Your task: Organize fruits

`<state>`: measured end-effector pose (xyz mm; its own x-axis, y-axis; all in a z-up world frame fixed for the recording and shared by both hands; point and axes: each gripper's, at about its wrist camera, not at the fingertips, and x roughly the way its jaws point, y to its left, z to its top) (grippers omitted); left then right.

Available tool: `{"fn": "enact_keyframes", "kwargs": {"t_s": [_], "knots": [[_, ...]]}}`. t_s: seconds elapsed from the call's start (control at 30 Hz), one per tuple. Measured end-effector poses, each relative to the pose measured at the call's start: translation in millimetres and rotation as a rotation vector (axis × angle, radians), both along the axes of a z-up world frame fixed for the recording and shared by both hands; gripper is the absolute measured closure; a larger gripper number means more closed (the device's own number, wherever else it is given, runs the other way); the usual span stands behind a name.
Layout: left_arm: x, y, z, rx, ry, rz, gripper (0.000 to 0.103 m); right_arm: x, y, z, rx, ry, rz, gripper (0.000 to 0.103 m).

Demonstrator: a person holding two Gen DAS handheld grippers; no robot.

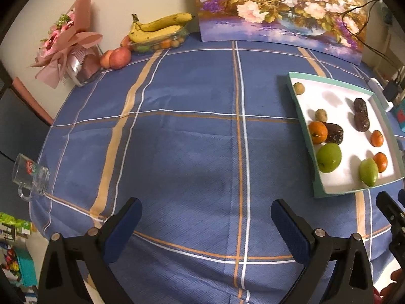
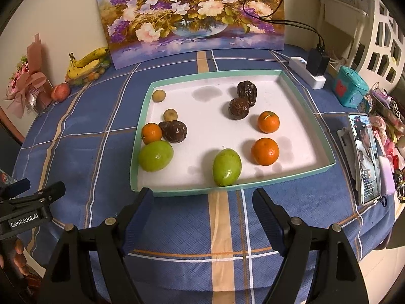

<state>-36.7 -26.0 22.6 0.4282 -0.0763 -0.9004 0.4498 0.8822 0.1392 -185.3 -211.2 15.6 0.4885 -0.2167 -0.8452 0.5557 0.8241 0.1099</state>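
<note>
A white tray with a teal rim (image 2: 326, 163) (image 1: 316, 177) lies on the blue checked cloth. In it sit two green fruits (image 2: 226, 167) (image 2: 155, 156), three oranges (image 2: 265, 151) (image 2: 268, 121) (image 2: 151, 133), three dark brown wrinkled fruits (image 2: 174, 131) (image 2: 239, 108) (image 2: 246, 90) and two small tan ones (image 2: 159, 95) (image 2: 170, 114). My right gripper (image 2: 202, 215) hangs open just before the tray's near rim, nothing between its fingers. My left gripper (image 1: 206, 224) stands open over bare cloth, left of the tray, and holds nothing.
Bananas (image 1: 159, 26) lie on a clear box of fruit at the back left, with an apple (image 1: 119, 57) and a pink bouquet (image 1: 65, 40) beside them. A glass mug (image 1: 31, 174) stands at the left edge. A flower painting (image 2: 192, 12), a power strip (image 2: 307, 72) and a phone (image 2: 364, 157) flank the tray.
</note>
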Motion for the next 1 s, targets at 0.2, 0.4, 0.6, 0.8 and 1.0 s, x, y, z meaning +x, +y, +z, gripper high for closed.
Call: {"fn": "enact_keyframes", "kwargs": {"t_s": [0.2,0.4,0.6,0.8,1.0], "knots": [[-3.1,-3.3,-0.9,0.04,-0.015,0.0,0.0,-0.6,-2.6,-0.5,0.006,-0.004,-0.007,0.022],[-3.7,-5.8,-2.3,0.057,-0.013,-0.012,0.0,-1.2,-5.5,-3.1,0.017,-0.001,-0.011,0.022],[-5.5,-7.6,-2.1,0.062,-0.018,-0.021,0.0,-1.2,-6.8,-4.3,0.019,-0.001,-0.01,0.022],[-5.7,-7.5,-2.4,0.066,-0.016,-0.026,0.0,-1.1,-7.2,-4.9,0.021,0.0,-0.01,0.022],[-6.3,-9.2,-3.7,0.071,-0.011,-0.041,0.0,-1.0,-6.3,-6.1,0.02,0.003,-0.011,0.022]]}}
